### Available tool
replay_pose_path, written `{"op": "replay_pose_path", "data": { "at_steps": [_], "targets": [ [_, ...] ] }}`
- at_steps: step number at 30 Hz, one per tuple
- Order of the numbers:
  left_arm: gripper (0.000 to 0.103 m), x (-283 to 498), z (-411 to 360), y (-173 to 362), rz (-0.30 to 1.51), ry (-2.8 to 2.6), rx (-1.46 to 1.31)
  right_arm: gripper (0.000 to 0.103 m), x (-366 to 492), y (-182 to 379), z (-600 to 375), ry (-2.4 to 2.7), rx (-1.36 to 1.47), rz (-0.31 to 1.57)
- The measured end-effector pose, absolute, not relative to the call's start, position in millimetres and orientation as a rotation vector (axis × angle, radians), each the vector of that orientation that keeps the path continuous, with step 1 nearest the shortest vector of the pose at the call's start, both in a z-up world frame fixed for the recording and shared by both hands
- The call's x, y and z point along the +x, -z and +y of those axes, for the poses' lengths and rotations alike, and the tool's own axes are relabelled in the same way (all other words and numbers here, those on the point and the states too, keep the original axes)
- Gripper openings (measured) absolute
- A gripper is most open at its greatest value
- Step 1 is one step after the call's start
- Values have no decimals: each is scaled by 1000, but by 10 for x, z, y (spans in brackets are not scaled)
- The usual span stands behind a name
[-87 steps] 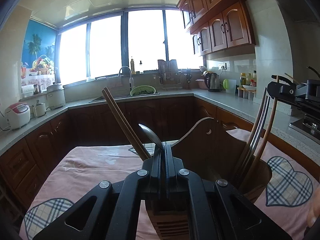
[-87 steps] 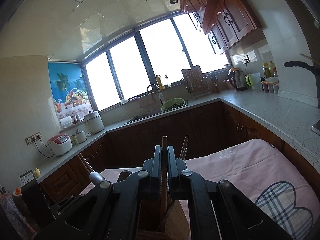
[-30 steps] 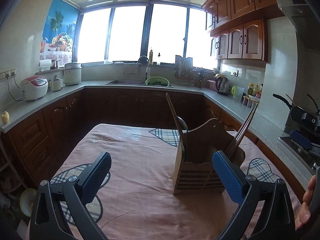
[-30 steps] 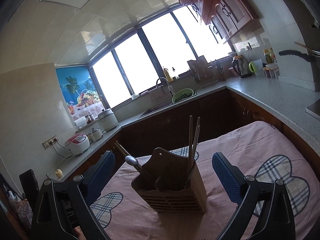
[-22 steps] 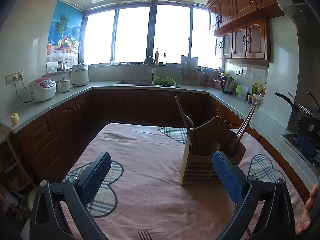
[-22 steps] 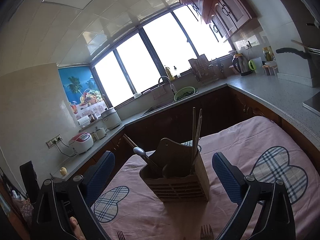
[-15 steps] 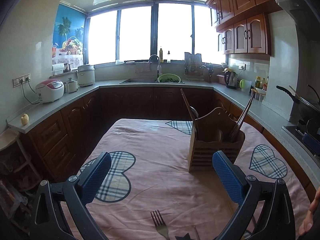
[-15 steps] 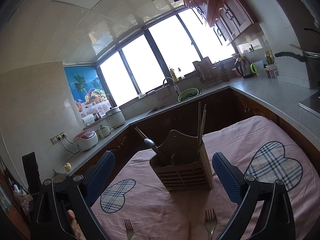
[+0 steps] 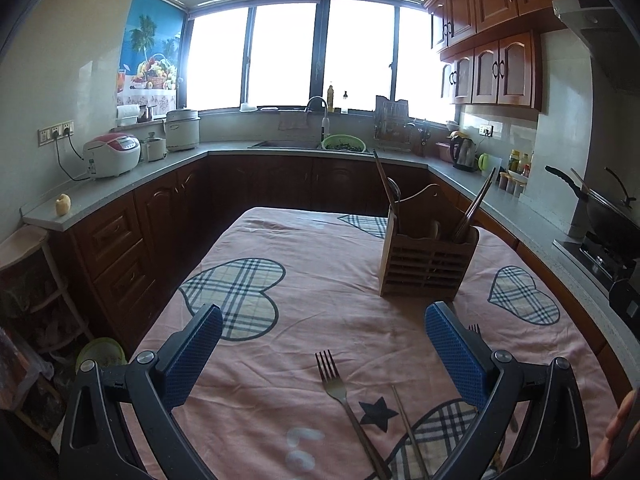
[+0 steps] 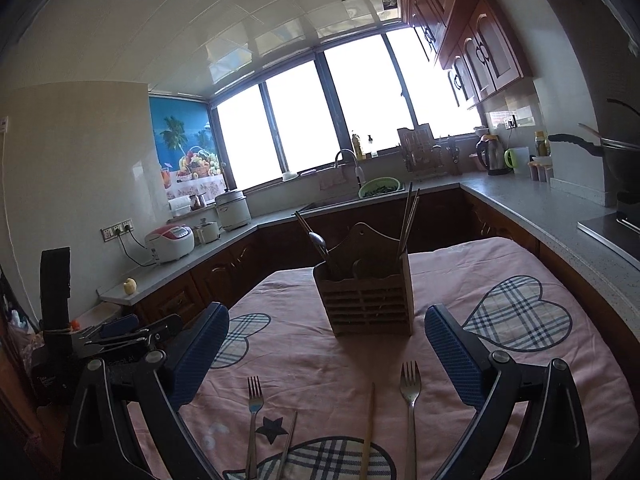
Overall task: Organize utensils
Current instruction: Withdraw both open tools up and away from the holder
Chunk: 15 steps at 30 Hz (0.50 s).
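A slatted wooden utensil holder [image 9: 427,258] [image 10: 370,300] stands on the pink tablecloth, with chopsticks and a spoon upright in it. Loose on the cloth near me lie a metal fork [image 9: 340,394] [image 10: 253,412], a second fork [image 10: 410,396] [image 9: 475,328] and two chopsticks [image 10: 368,428] [image 10: 287,446]. My left gripper [image 9: 322,344] is open and empty, above the first fork. My right gripper [image 10: 326,344] is open and empty too, short of the holder, with the loose utensils below it. The left gripper's body [image 10: 120,334] shows at the right wrist view's left.
The table with the pink heart-print cloth [image 9: 304,280] is ringed by grey counters [image 9: 120,196] and dark cabinets. A rice cooker [image 9: 111,155], sink, kettle [image 9: 463,154] and a wok [image 9: 612,216] on the stove sit around. A hand [image 9: 616,436] shows at lower right.
Both grippers were shut at the holder, then opened and pulled back from it. The holder now looks farther away, and the loose forks and chopsticks have come into view.
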<state>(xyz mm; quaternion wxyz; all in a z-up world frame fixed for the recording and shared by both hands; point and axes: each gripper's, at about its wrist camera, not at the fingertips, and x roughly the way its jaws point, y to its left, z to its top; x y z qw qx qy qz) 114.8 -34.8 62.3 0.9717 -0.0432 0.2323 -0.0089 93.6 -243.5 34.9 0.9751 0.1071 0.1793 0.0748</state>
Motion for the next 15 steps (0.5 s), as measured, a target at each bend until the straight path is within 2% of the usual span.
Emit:
{"op": "replay_pose_path", "data": {
  "at_steps": [6,15],
  "targets": [
    [102,919,-264,-624,461,26,-78,100,783,-312,-2311,-108,125,353],
    [102,476,-222,-860,363,23,-57,103,583,-687,-2171,-54,43,325]
  ]
}}
